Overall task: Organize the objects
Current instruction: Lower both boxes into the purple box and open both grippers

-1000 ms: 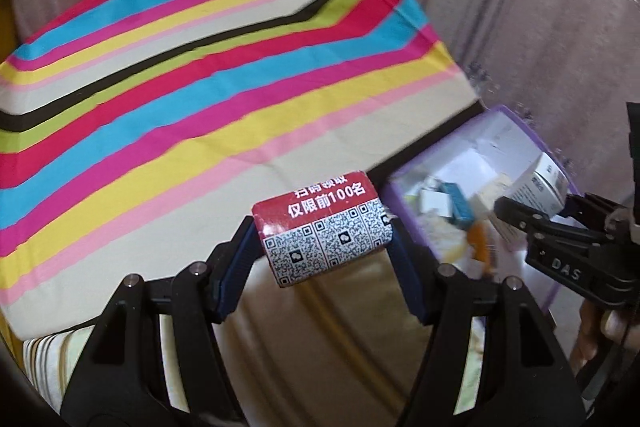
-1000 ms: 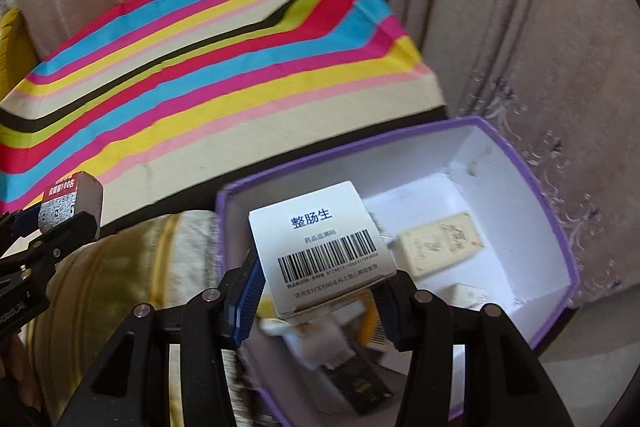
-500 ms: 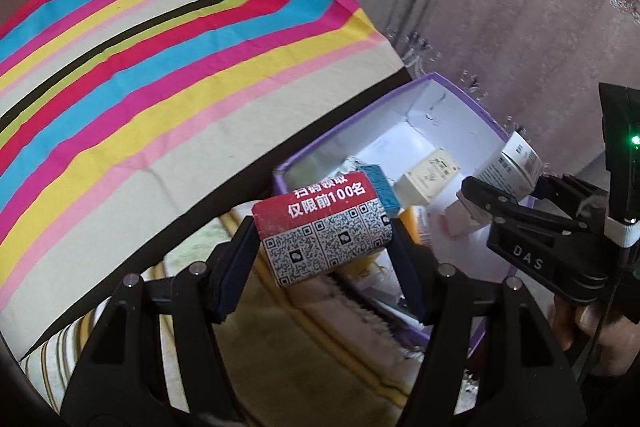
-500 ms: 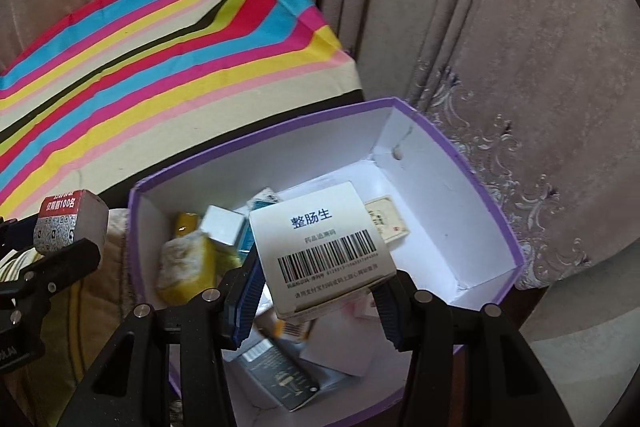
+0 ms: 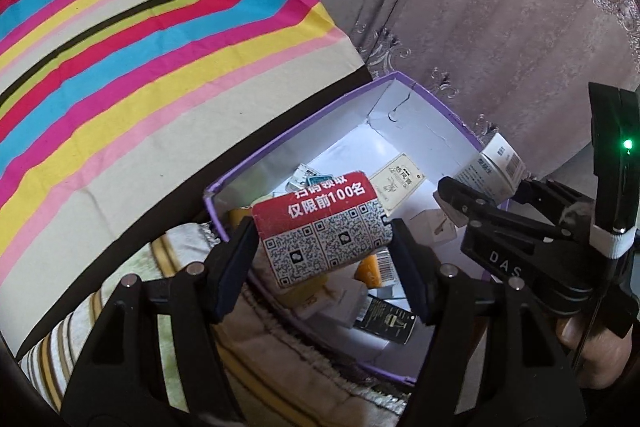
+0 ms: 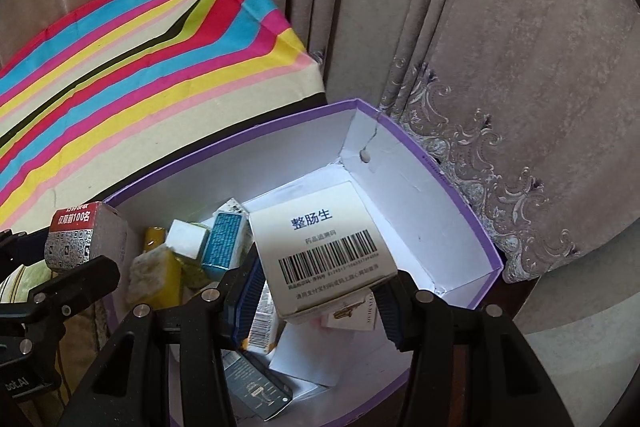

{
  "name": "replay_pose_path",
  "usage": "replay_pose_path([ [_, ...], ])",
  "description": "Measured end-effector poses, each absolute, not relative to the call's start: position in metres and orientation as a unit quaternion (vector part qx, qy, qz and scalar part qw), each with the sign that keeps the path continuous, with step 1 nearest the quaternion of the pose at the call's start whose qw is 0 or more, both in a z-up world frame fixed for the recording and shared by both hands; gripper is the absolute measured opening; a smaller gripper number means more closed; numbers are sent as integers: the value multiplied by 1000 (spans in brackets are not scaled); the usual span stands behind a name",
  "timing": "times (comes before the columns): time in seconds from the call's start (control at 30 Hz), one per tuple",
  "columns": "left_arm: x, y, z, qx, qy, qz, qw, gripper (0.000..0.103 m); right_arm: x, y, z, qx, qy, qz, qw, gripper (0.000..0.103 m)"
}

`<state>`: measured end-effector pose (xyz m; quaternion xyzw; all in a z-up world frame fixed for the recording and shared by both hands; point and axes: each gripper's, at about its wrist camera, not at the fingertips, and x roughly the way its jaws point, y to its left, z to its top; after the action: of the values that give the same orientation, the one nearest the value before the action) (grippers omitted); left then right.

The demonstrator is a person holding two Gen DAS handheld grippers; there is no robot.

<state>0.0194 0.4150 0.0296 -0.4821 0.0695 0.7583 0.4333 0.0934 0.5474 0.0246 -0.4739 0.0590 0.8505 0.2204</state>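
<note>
Left hand-held gripper (image 5: 324, 259) is closed on a small red-topped box printed with QR codes (image 5: 324, 227), gripped at its two ends by the dark blue pads and held tilted. It hangs over the near left corner of the purple-rimmed cardboard box (image 5: 288, 143), just inside the rim. The right hand-held gripper (image 6: 320, 291) is clamped on a white carton with a barcode (image 6: 324, 243), pinched at both sides and raised above the middle of the same purple box (image 6: 472, 211); in the left view that carton (image 5: 496, 167) sits over the box's far right wall.

Inside the purple box, the left part is crowded: a yellow packet (image 6: 156, 267), a small white cube-shaped carton (image 6: 186, 239) and a blue-and-white carton (image 6: 226, 243) lie packed together, with a dark flat packet (image 6: 256, 391) at the near side. The far right stretch of the white floor is bare, bounded by tall white walls. Beyond the far left rim lies a striped cloth (image 6: 120, 67) over a raised surface; draped grey-pink curtains (image 6: 500, 47) hang close behind the box on the far and right sides. A pale striped rug (image 5: 256, 359) lies under the near edge.
</note>
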Motion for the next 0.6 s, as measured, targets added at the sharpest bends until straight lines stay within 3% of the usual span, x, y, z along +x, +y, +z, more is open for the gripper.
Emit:
replay_pose_path([
  [0.07,18,417,27,-491,65,753,433,81,94,551,24,-474,65,849,223,58],
  [0.27,11,408,16,-539,39,733,412,85,98,556,22,-476,67,846,229,69],
  [0.6,35,378,19,-552,26,728,406,94,117,546,14,-494,73,839,216,71],
])
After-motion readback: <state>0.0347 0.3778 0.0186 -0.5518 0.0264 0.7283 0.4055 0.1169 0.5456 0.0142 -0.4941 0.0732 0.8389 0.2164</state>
